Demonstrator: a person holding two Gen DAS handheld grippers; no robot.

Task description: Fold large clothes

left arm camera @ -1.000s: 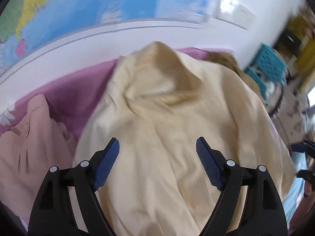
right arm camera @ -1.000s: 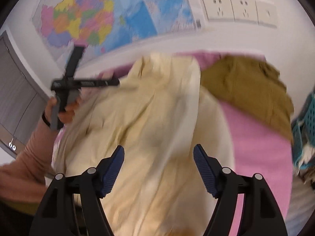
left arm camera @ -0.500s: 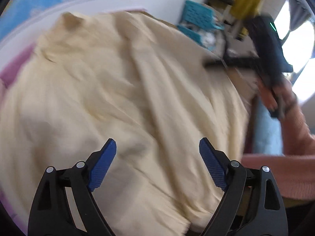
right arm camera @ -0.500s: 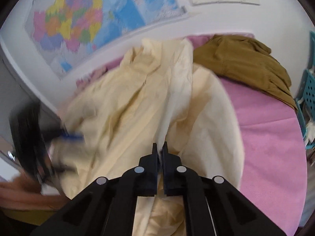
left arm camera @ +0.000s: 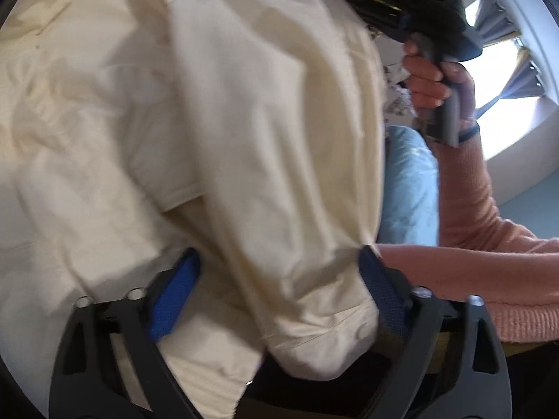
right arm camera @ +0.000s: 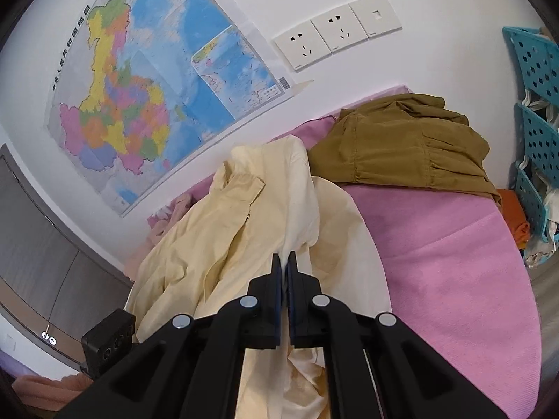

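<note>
A pink cover (right arm camera: 450,255) lay over the surface against a white wall, where a map (right arm camera: 146,80) hung beside a row of sockets (right arm camera: 337,29). A teal crate stack (right arm camera: 538,111) stood at the right edge. On the cover, toward the wall, sat an olive garment (right arm camera: 405,143) in a heap; just beside it, to its left, spread the cream shirt (right arm camera: 223,241), collar toward the wall, with a peach garment (right arm camera: 164,223) showing past its far side.

The right gripper (right arm camera: 285,272) had its fingers pressed together on a ridge of the shirt's fabric, pinched up near the garment's middle and lifted off the rest, which lay crumpled below.

In the left wrist view, motion-blurred, the left gripper (left arm camera: 279,296) stood wide apart, its blue pads (left arm camera: 173,300) on either side of a hanging fold of the shirt (left arm camera: 216,146); cloth draped between and over the fingers, but they were not closed on it. The shirt filled most of that view. To the right, the right hand (left arm camera: 436,80) gripped the handle of its tool, with a salmon sleeve (left arm camera: 464,209) running down the arm and a window (left arm camera: 506,70) bright behind it.
</note>
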